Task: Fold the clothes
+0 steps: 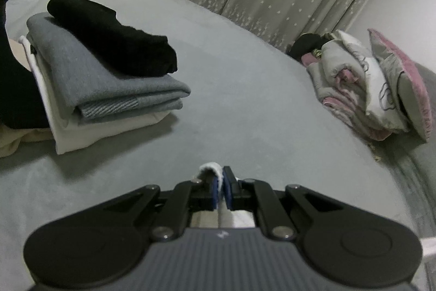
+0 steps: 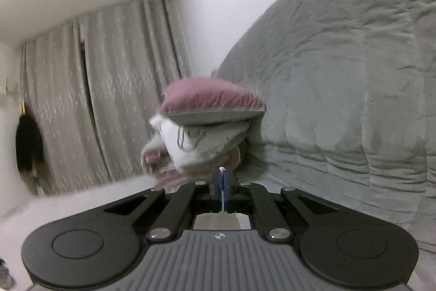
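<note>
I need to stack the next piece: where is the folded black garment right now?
In the left wrist view, the black garment is at upper left, lying on top of the folded grey garment, which rests on a white one on the bed.

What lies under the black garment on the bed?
The black garment lies on a folded grey cloth, which rests on a folded white one. Anything deeper inside the stack is covered.

Left wrist view looks down across the bed [image 1: 231, 89]; right looks level; both share the pink pillow [image 1: 403, 78].
</note>
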`<act>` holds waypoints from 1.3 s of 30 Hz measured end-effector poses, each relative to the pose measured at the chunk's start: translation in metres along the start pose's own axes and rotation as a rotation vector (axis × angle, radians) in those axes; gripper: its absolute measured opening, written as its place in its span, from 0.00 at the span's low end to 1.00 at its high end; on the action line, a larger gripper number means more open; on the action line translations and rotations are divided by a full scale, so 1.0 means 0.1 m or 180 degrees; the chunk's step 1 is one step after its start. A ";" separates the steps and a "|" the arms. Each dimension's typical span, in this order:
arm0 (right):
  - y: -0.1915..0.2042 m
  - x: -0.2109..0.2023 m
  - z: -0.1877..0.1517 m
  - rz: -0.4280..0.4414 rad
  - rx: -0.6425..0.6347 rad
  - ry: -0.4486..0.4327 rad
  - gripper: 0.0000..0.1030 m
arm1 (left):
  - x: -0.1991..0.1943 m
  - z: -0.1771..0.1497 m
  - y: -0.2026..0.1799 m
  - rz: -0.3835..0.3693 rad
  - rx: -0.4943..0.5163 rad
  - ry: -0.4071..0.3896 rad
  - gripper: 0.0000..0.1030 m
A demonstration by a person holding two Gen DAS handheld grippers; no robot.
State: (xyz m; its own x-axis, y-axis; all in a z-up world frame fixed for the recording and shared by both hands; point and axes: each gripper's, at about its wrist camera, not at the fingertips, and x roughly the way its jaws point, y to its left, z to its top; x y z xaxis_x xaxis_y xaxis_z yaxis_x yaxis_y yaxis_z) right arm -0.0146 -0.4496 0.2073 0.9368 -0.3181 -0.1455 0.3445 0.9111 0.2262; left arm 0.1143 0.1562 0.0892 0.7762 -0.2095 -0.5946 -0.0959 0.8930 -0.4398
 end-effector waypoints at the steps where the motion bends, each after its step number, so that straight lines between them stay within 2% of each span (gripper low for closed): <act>1: 0.01 0.16 -0.05 -0.0061 -0.0016 0.0129 0.04 | 0.05 0.00 -0.02 0.0055 0.0046 0.0010 0.05; 5: 0.01 0.88 -0.42 -0.0250 0.0040 0.0648 0.04 | 0.25 -0.01 -0.08 0.0220 0.0215 0.0022 0.05; 9: -0.01 1.49 -0.80 -0.0420 0.0109 0.1047 0.04 | 0.38 -0.03 0.00 0.0281 0.0122 0.0017 0.05; 11: -0.01 1.73 -0.92 -0.0437 0.0143 0.1134 0.04 | 0.43 -0.04 0.06 0.0317 0.0078 0.0045 0.05; 14: 0.17 1.97 -1.05 -0.0461 -0.0157 0.1137 0.04 | 0.48 -0.06 0.13 0.0337 0.0015 0.0099 0.05; 21: 0.40 2.16 -1.14 -0.0461 -0.0560 0.0950 0.04 | 0.53 -0.09 0.14 0.0415 0.0047 0.0064 0.05; 23: 0.38 2.24 -1.20 -0.0483 -0.0579 0.1031 0.04 | 0.54 -0.10 0.13 0.0452 0.0067 0.0066 0.06; 24: 0.35 2.30 -1.27 -0.0453 -0.0561 0.1192 0.05 | 0.54 -0.10 0.13 0.0464 0.0069 0.0067 0.06; 26: 0.25 2.40 -1.37 -0.0374 -0.0454 0.1545 0.06 | 0.55 -0.10 0.13 0.0489 0.0072 0.0071 0.06; 27: 0.16 2.40 -1.36 -0.0330 -0.0329 0.1584 0.10 | 0.55 -0.10 0.13 0.0502 0.0074 0.0072 0.06; 28: 0.06 2.36 -1.29 -0.0301 -0.0173 0.1497 0.17 | 0.55 -0.11 0.14 0.0514 0.0075 0.0074 0.06; 30: -0.14 2.26 -1.13 -0.0286 0.0092 0.1260 0.23 | 0.55 -0.11 0.14 0.0539 0.0078 0.0077 0.06; 32: -0.30 2.23 -1.03 -0.0285 0.0214 0.1206 0.23 | 0.56 -0.12 0.14 0.0565 0.0087 0.0086 0.06; 36: -0.44 2.40 -1.29 -0.0261 -0.0086 0.1843 0.23 | 0.60 -0.15 0.12 0.0606 0.0126 0.0126 0.06; 39: -0.31 2.44 -1.43 -0.0225 -0.0346 0.1850 0.24 | 0.60 -0.15 0.11 0.0601 0.0134 0.0124 0.06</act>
State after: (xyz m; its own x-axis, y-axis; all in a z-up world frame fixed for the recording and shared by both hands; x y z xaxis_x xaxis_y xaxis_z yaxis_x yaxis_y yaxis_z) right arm 0.1945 -0.5180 0.0268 0.7146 -0.2112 -0.6669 0.3678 0.9244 0.1014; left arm 0.1510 0.1472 0.0387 0.7222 -0.0511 -0.6898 -0.2108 0.9336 -0.2898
